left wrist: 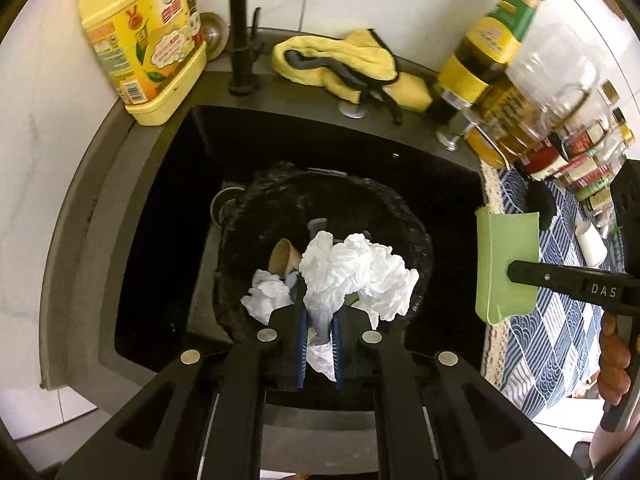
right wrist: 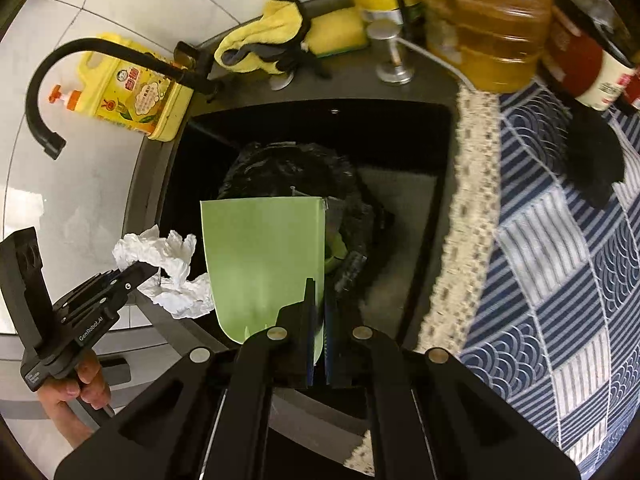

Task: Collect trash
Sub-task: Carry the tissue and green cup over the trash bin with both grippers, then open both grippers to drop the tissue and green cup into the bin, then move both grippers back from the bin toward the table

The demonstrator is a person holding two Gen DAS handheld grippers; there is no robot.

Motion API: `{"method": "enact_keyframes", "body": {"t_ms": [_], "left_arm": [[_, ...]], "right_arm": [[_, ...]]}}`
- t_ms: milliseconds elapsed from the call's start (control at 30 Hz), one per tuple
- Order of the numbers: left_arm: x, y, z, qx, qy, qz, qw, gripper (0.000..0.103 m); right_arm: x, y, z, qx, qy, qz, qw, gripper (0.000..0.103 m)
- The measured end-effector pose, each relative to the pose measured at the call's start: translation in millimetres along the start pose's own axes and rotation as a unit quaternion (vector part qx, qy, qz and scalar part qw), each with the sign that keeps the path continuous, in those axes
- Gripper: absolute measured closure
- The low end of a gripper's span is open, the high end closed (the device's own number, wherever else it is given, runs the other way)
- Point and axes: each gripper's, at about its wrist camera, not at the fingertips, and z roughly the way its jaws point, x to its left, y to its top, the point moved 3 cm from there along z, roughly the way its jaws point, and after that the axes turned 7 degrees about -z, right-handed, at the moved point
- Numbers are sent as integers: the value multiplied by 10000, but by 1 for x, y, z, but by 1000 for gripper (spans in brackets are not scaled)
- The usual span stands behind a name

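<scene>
So you're at the drop-off step — your left gripper (left wrist: 320, 344) is clamped on a crumpled tissue (left wrist: 352, 276), hanging right over the black trash bag (left wrist: 404, 216) sitting in the sink (left wrist: 160, 200). Your right gripper (right wrist: 319, 336) is pinched on a green card (right wrist: 264, 256), also above the bag. Next you'd just spread the fingers and let both fall in — the tissue might cling.

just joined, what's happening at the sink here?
A person is collecting trash with two hand-held grippers. The left hand-held gripper is shut on a crumpled white tissue, held over a black trash bag sitting in the sink; a smaller tissue wad and a paper cup already lie inside. The right hand-held gripper is shut on a green paper piece, also above the bag.
</scene>
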Motion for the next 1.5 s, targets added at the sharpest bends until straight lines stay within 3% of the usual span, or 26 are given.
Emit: {"method": "enact_keyframes", "body": {"t_ms": [500, 533, 567, 600, 633, 667, 1100, 1200, 1500], "left_arm": [[33, 32, 39, 273, -61, -280, 9992, 93], [34, 34, 41, 306, -46, -303, 9991, 84], [34, 35, 43, 332, -66, -331, 9989, 65], [35, 37, 45, 345, -92, -379, 9986, 53], [36, 38, 45, 342, -88, -420, 9985, 40], [36, 39, 46, 347, -117, -430, 9984, 40], [21, 34, 39, 301, -99, -244, 9992, 40], [18, 30, 33, 244, -96, -188, 9995, 40], [7, 18, 8, -38, 118, -28, 9999, 40]], "right_arm": [[22, 39, 51, 432, -62, -61, 9990, 98], [23, 41, 52, 438, -46, -44, 9990, 98], [24, 43, 54, 456, -34, -30, 9989, 93], [25, 44, 55, 472, -33, -37, 9989, 77], [26, 45, 56, 467, -12, -17, 9989, 70], [25, 47, 57, 463, -8, 29, 9989, 66], [11, 38, 37, 280, 0, 254, 9993, 65], [8, 32, 31, 219, -31, 350, 9991, 54], [4, 14, 7, 88, -13, 307, 9995, 52]]}}
